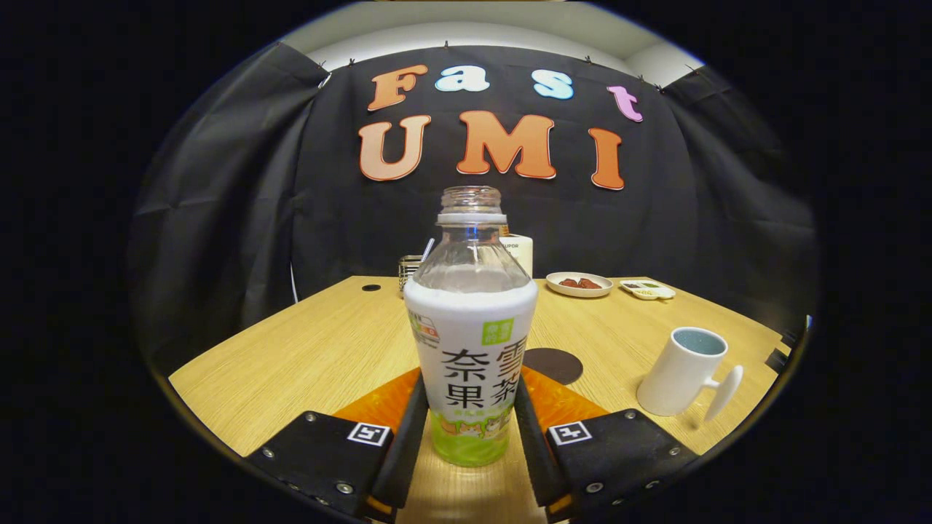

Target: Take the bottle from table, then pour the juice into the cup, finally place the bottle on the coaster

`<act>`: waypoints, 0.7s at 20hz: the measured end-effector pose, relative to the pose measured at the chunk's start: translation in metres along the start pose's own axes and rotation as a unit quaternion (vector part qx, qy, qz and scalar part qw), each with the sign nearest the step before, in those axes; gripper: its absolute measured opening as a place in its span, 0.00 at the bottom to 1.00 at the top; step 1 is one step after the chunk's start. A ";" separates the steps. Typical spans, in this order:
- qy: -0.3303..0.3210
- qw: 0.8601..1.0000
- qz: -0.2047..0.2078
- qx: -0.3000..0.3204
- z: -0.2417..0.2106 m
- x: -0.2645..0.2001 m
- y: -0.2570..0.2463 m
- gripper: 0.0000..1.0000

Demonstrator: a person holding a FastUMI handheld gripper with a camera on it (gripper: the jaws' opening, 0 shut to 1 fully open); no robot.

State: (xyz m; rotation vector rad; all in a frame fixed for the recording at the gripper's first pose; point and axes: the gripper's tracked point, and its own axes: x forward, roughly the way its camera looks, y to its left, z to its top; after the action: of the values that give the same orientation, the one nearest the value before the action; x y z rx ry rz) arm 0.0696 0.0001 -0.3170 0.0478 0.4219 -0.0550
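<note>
Bottle [470,342]: upright on table [306,349], uncapped | gripper [470,429]: fingers pinching its lower body | cup [681,371]: right of bottle | coaster [555,364]: just behind bottle | advice: lift level, avoid spilling.

Bottle [470,342] stands between the gripper [470,437] fingers; coaster [553,364] behind, cup [684,371] right.

Bottle [470,327]: clear glossy plastic at the uncapped neck and shoulder, wrapped below in a smooth printed sleeve, which is pressed on both sides by the jaws. Bench [306,356]: light wood grain, matt. Mug [682,371]: smooth glazed ceramic. Coaster [557,364]: dark, matt. Booth wall: creased black cloth.
</note>
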 end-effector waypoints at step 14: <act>0.004 0.985 0.030 0.170 0.015 0.011 -0.004 0.57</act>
State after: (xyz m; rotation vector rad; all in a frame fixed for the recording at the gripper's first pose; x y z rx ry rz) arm 0.0855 -0.0057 -0.3077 0.3966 0.4150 -0.0667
